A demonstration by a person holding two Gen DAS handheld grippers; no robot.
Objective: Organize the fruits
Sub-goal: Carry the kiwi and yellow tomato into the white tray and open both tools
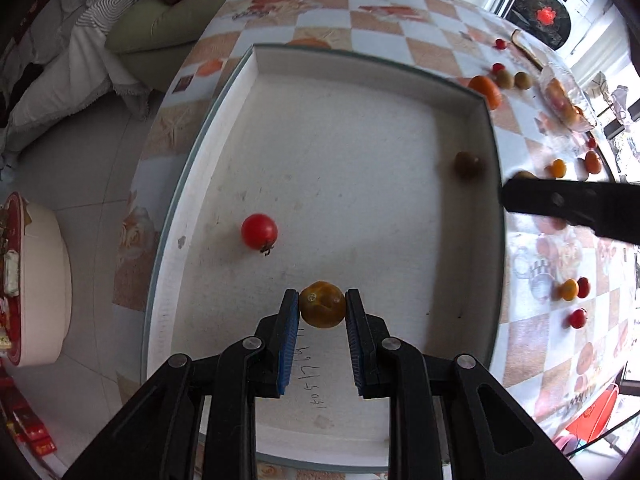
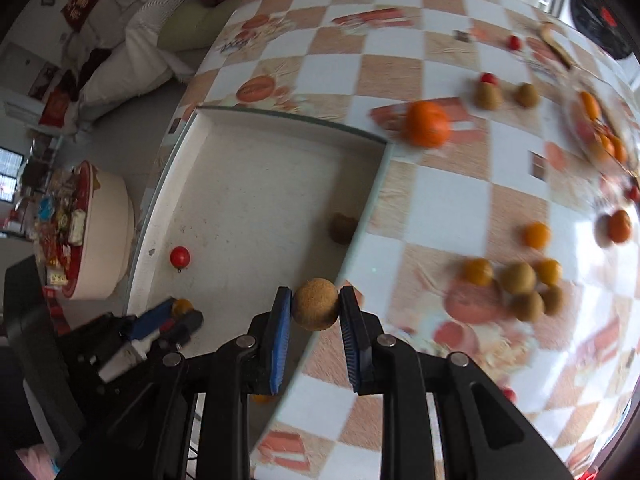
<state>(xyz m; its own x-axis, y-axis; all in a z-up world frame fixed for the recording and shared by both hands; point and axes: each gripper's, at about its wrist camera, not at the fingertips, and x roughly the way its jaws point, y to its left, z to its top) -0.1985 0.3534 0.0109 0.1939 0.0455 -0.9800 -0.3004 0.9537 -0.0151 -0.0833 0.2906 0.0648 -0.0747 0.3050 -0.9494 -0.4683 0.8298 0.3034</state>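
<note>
Fruit goes into the white tray (image 1: 490, 136), so we carry one piece in each tool. Our left gripper (image 1: 322, 306) is clamped on a yellow-orange tomato (image 1: 322, 305) low over the tray floor, near a red cherry tomato (image 1: 259, 231) and a brown fruit (image 1: 467, 164) already lying inside. Our right gripper (image 2: 315, 305) squeezes a tan round fruit (image 2: 315, 304) above the tray's right rim, likely for dropping in. Many fruits remain scattered on the checkered tablecloth (image 2: 400, 52).

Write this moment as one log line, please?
left gripper: shut on yellow tomato, over white tray | right gripper: shut on tan longan | tray holds red tomato
</note>
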